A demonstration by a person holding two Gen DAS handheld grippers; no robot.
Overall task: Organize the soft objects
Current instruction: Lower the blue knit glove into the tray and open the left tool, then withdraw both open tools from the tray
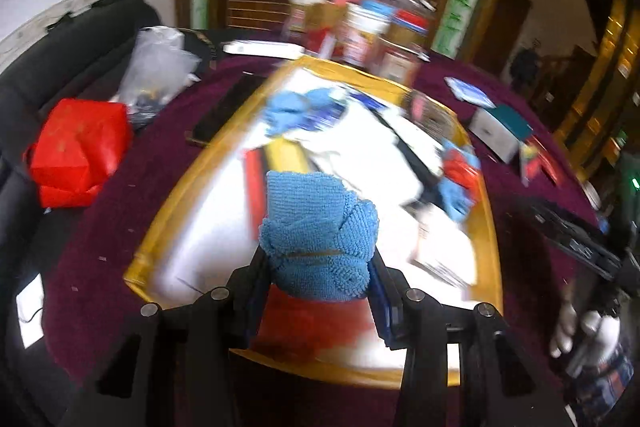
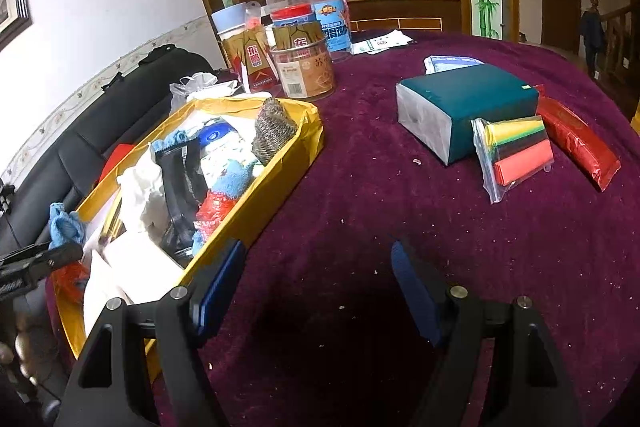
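Note:
My left gripper (image 1: 318, 259) is shut on a bunched blue terry cloth (image 1: 320, 223) and holds it over the yellow box (image 1: 160, 215). The box holds several soft things: blue socks (image 1: 292, 111), white cloth, a black band and red pieces. The left wrist view is blurred. In the right wrist view the same cloth (image 2: 64, 223) shows at the box's near left end, next to the left gripper (image 2: 52, 255). My right gripper (image 2: 316, 247) stands open above the purple tablecloth (image 2: 360, 195), right of the yellow box (image 2: 260, 187), with nothing between its blue pads.
A teal box (image 2: 468, 99), a clear bag of coloured sheets (image 2: 516, 155) and a red packet (image 2: 580, 143) lie to the right. Jars and snack packs (image 2: 304, 67) stand behind the yellow box. A red bag (image 1: 80, 143) sits on the black sofa (image 1: 60, 67).

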